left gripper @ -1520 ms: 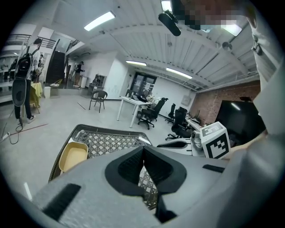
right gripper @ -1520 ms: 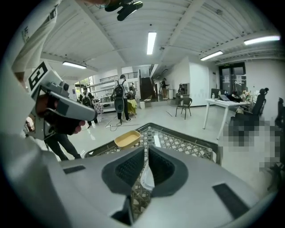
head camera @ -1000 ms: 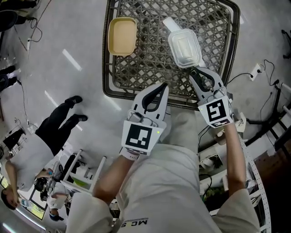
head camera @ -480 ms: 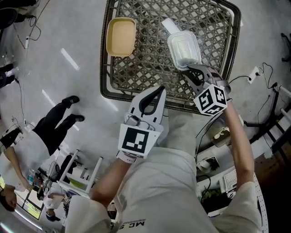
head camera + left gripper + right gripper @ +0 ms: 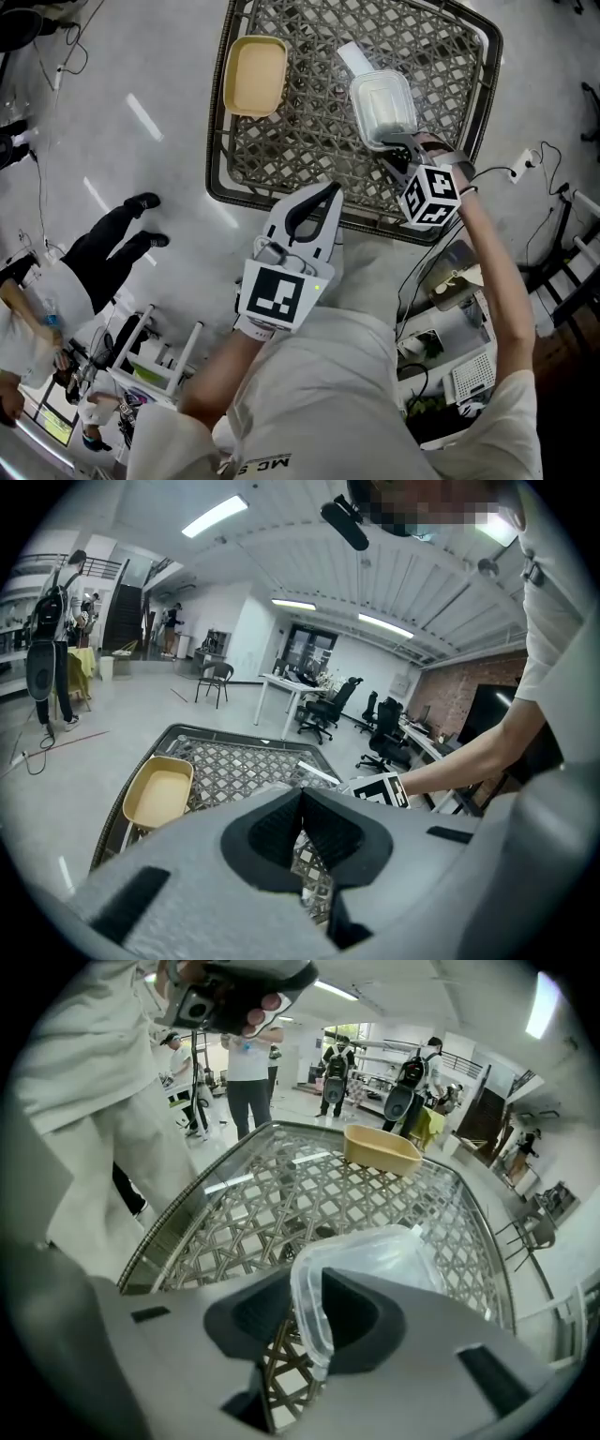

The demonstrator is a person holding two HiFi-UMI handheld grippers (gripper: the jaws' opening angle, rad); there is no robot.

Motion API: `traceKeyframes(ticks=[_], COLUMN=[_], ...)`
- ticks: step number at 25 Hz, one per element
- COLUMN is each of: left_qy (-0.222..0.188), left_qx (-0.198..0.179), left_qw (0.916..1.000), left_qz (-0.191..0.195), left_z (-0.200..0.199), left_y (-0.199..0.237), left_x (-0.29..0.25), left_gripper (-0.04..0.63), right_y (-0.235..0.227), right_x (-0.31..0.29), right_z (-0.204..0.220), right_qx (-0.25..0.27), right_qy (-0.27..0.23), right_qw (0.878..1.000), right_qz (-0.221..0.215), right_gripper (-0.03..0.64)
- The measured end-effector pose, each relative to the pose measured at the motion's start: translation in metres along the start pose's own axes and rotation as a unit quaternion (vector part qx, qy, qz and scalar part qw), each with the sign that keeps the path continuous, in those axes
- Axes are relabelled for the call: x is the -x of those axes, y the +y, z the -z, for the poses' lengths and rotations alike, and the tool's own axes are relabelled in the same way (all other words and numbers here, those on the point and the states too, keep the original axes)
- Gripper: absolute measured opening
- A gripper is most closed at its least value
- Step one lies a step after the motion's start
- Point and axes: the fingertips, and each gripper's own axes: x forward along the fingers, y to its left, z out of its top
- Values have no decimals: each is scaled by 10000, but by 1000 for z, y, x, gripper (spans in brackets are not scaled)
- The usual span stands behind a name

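Observation:
A clear plastic container (image 5: 382, 106) lies on the right side of a metal lattice table (image 5: 217, 141). My right gripper (image 5: 394, 147) is shut on its near rim. In the right gripper view that rim (image 5: 312, 1309) stands pinched between the jaws, and the container's body (image 5: 380, 1252) stretches away beyond them. A shallow yellow tray (image 5: 254, 75) sits at the table's far left, also visible as the yellow tray (image 5: 380, 1150) and yellow tray (image 5: 157, 794). My left gripper (image 5: 328, 190) is shut on nothing and hovers over the table's near edge, its jaw tips (image 5: 302, 834) touching.
A white flat strip (image 5: 349, 54) lies just behind the container. People stand on the floor to the left (image 5: 56, 291). Cables and a power strip (image 5: 525, 155) lie to the right of the table. Desks and office chairs (image 5: 323, 714) fill the room beyond.
My right gripper has reached forward over the table and shut on the container's near rim. The left gripper has barely moved.

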Motion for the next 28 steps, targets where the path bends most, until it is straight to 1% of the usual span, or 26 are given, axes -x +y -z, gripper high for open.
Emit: traceKeyframes(ticks=[6, 13, 18, 23, 28], left_qy=[-18, -24, -71, -113, -139], left_qx=[-11, 4, -6, -6, -23], left_qw=[10000, 10000, 10000, 9999, 9999], left_qz=[-6, -30, -15, -32, -39], left_z=[-3, -5, -7, -12, -14], left_y=[0, 4, 5, 7, 10], left_x=[5, 7, 6, 5, 8], left_gripper=[25, 25, 25, 25, 25], right_y=[4, 5, 9, 10, 10], right_x=[-12, -20, -21, -20, -14], right_z=[10, 16, 15, 12, 3], right_qx=[326, 432, 649, 518, 77], right_qy=[214, 281, 358, 343, 143], right_qw=[9987, 9979, 9963, 9973, 9996], right_qz=[-317, -386, -431, -390, -231], right_gripper=[118, 120, 75, 63, 61])
